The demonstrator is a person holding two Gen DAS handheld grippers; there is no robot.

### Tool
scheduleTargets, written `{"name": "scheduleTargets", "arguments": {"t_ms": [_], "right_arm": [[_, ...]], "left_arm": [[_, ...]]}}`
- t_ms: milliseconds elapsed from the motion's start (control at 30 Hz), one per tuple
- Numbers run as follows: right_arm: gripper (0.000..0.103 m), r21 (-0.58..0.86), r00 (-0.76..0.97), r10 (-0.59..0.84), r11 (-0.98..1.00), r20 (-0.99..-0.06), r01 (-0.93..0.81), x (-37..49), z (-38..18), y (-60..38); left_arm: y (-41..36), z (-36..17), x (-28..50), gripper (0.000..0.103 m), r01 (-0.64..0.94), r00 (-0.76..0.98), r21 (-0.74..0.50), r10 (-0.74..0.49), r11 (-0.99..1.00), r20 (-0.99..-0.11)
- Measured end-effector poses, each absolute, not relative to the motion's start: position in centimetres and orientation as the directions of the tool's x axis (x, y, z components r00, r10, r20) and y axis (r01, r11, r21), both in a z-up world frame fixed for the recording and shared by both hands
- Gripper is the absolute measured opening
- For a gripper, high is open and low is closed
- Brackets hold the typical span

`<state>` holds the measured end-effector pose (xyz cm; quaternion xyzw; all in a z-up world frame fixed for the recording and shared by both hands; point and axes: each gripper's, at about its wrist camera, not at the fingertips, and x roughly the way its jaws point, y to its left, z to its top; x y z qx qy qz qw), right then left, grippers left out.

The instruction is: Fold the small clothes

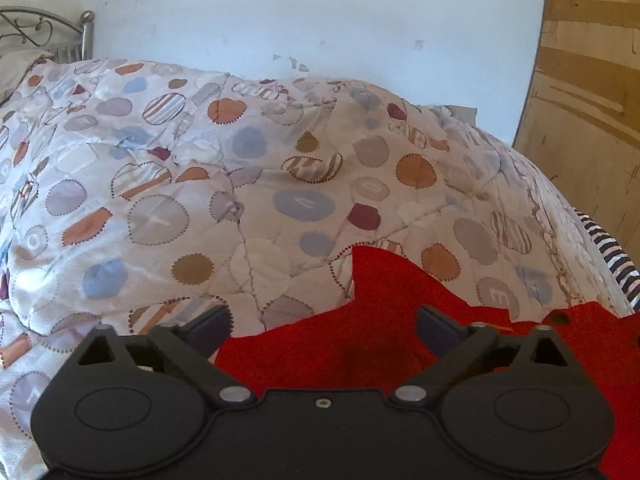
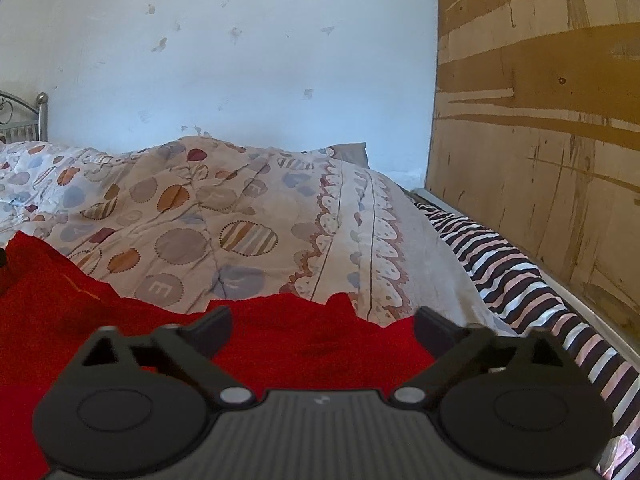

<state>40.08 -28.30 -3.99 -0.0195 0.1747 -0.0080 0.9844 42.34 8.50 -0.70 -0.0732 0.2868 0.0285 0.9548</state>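
Nearby: patterned quilt (image 2: 224, 216) | striped sheet (image 2: 520, 280) | plywood board (image 2: 540, 140)

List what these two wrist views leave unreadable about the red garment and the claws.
- Red garment, left wrist view: near part hidden under the left claw body; its type and fold state cannot be told.
- Red garment, right wrist view: cut off at left and bottom edges, covered by the right claw body.
- Both claws stand open, but contact with the cloth cannot be told.

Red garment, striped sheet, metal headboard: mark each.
red garment (image 2: 304, 344), right wrist view, middle of the cloth
striped sheet (image 2: 516, 276), right wrist view, a striped band
metal headboard (image 1: 86, 34), left wrist view, corner post
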Motion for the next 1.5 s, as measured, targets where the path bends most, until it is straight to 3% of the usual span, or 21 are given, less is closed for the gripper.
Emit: {"name": "scheduleTargets", "arguments": {"t_ms": [300,500,700,1500], "right_arm": [[0.103,-0.09,0.915,-0.122,0.991,-0.386,0.094,41.0,-5.2,-28.3],[0.103,-0.055,0.872,-0.218,0.975,-0.437,0.216,42.0,-6.8,-30.7],[0.103,-0.003,0.864,-0.204,0.974,-0.459,0.229,42.3,-7.7,-32.2],[0.103,0.046,0.861,-0.185,0.971,-0.473,0.234,42.2,-8.1,-32.8]], "left_arm": [[7.8,-3.4,42.5,0.102,-0.123,0.803,-0.064,0.062,0.99,-0.592],[8.8,-4.8,42.3,0.103,-0.174,0.804,-0.101,0.082,0.979,-0.589],[9.7,-6.2,42.4,0.103,-0.201,0.8,-0.167,0.063,0.965,-0.596],[10.0,-6.7,42.4,0.103,-0.195,0.806,-0.186,0.049,0.963,-0.59]]}}
